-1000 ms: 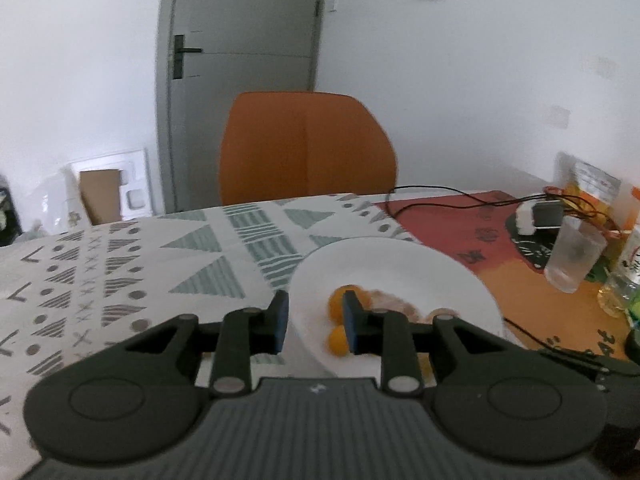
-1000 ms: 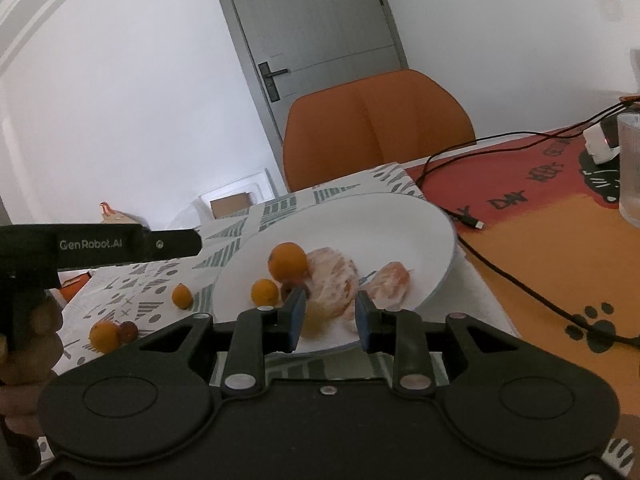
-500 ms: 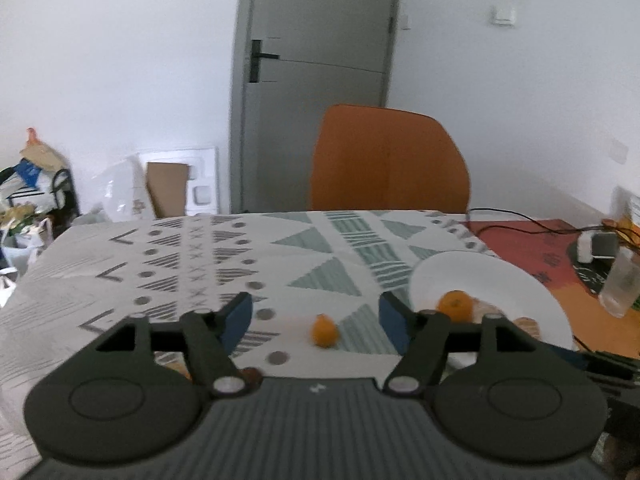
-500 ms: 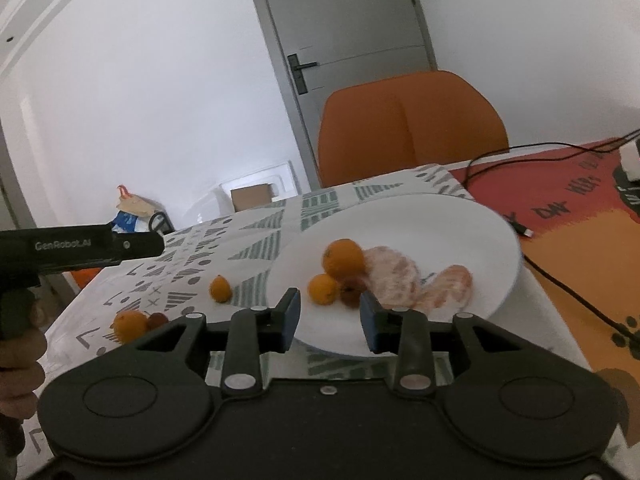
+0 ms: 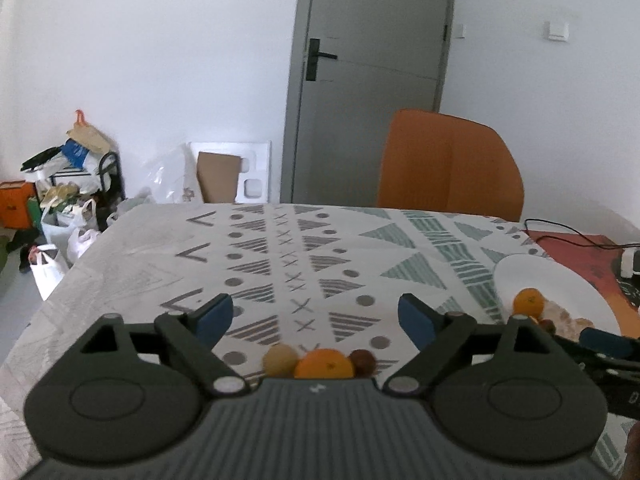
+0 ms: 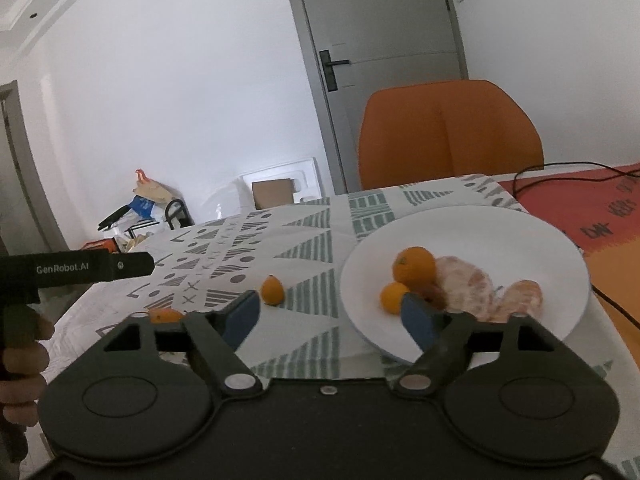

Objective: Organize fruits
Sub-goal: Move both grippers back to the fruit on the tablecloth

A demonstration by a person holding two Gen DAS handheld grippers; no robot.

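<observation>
My left gripper is open above the patterned tablecloth. Just below it lie an orange, a tan round fruit and a small dark red fruit. My right gripper is open at the near left rim of a white plate. The plate holds a mandarin, a small orange fruit, a dark fruit and peeled citrus pieces. A small orange fruit lies on the cloth left of the plate. The plate also shows in the left wrist view.
An orange chair stands behind the table. A black cable runs over the red mat at the right. The hand holding the left gripper's body is at the left. The table's left edge drops to bags on the floor.
My left gripper swung left from the plate to the fruits on the cloth and opened wide. My right gripper opened wider and shifted left along the plate's rim.
</observation>
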